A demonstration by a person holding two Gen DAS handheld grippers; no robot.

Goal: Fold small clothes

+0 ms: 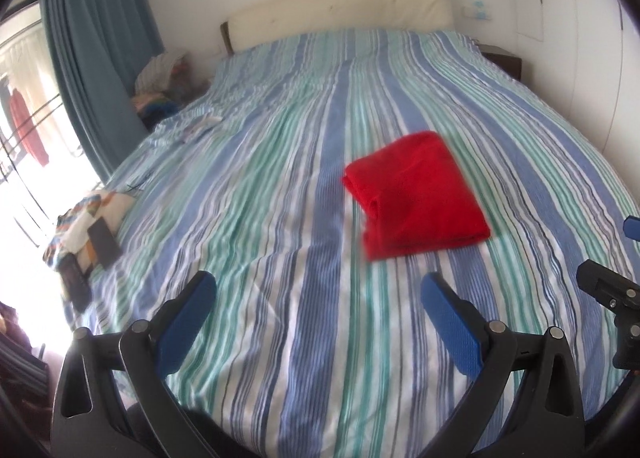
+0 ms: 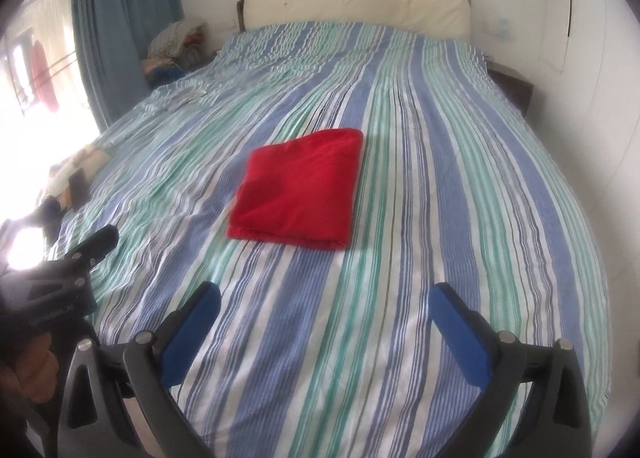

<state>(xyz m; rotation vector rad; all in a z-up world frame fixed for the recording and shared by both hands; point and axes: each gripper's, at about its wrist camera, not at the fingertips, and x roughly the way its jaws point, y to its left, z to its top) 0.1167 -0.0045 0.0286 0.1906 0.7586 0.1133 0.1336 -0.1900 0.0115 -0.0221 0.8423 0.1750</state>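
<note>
Folded into a thick, roughly square packet: red garment (image 1: 416,196) (image 2: 298,188), flat on the striped bedspread (image 1: 280,186) (image 2: 440,178), about midway along it and well short of the cream headboard (image 1: 340,14) (image 2: 356,6). Layered edges visible along the packet's near and left sides (fabric type not clear through the blur).

Hovering above the bedspread on the near side of the red garment, apart from it: left gripper (image 1: 318,294), blue-padded fingers (image 1: 188,322) spread wide, nothing between them but striped cloth below. Same for the right gripper (image 2: 324,304), its blue pads (image 2: 460,338) held wide apart and empty, the red garment lying beyond and between its tips. Neither claw touching the packet.

Right of the red garment, at the left wrist view's edge: black frame and a blue tip of the right gripper (image 1: 612,290). Left of the red garment, in the right wrist view: black body of the left gripper (image 2: 80,258).

Far left of the red garment, past the bedspread's edge: blue curtain (image 1: 92,58) (image 2: 120,18) beside a bright window, a heap of patterned fabrics (image 1: 164,86) (image 2: 176,50) near the headboard corner, and a multicoloured cloth with dark flat objects (image 1: 92,234) on it. Right of the headboard: dark wooden nightstand (image 1: 504,62) (image 2: 512,90) against the white wall.
</note>
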